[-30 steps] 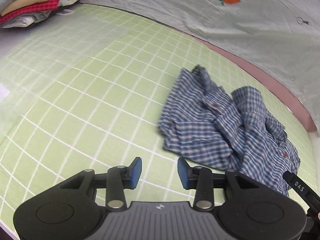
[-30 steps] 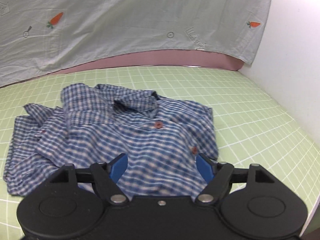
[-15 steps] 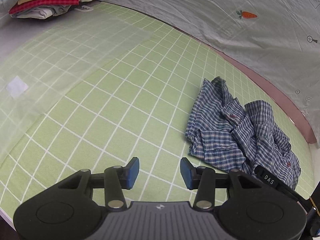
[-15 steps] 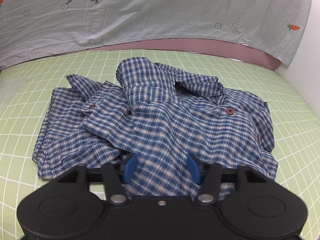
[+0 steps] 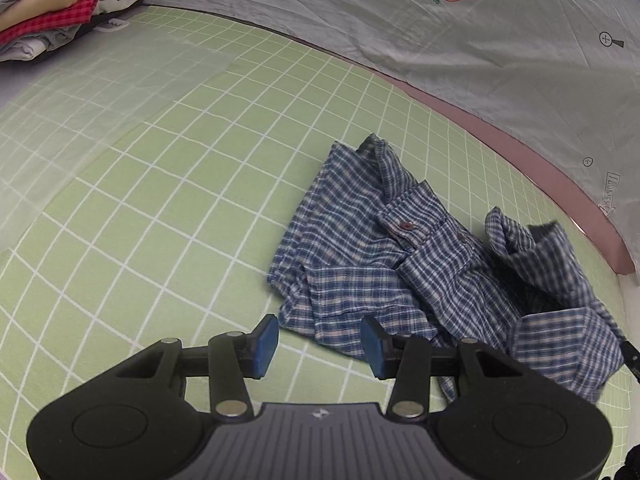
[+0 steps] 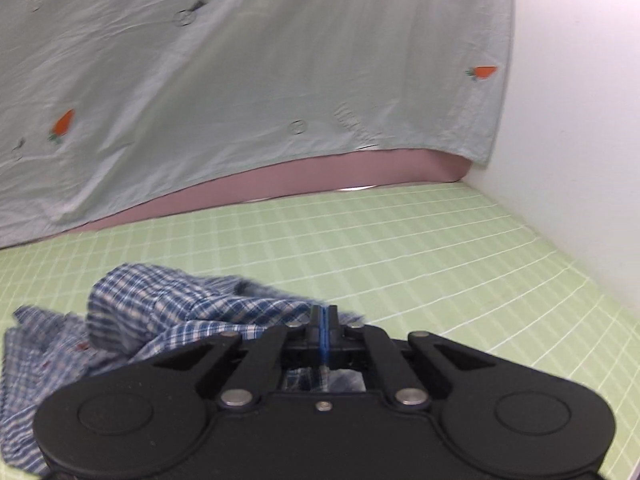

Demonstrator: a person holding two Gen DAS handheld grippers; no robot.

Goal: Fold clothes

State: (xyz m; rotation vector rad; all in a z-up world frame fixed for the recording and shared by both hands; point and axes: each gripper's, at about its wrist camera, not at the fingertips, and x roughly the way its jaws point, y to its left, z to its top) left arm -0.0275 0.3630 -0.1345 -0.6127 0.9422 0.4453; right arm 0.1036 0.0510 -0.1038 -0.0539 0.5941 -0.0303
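From the left wrist camera, the blue checked shirt (image 5: 420, 268) lies crumpled on the green grid mat (image 5: 160, 208), near its right side, collar and sleeves bunched over one another. The left gripper (image 5: 318, 340) hangs just short of the shirt's near edge, pads spread apart and holding nothing. A pile of other clothes (image 5: 60, 12) sits far off at the mat's top left corner.

From the right wrist camera, the right gripper (image 6: 323, 332) is clamped tight on a fold of the shirt (image 6: 168, 312), cloth showing behind the blue pads.

To do this step well, I judge the left gripper should pinch a matching hem or shoulder (not a loose inner fold), then both should lift and draw apart so the shirt spreads flat before any fold.
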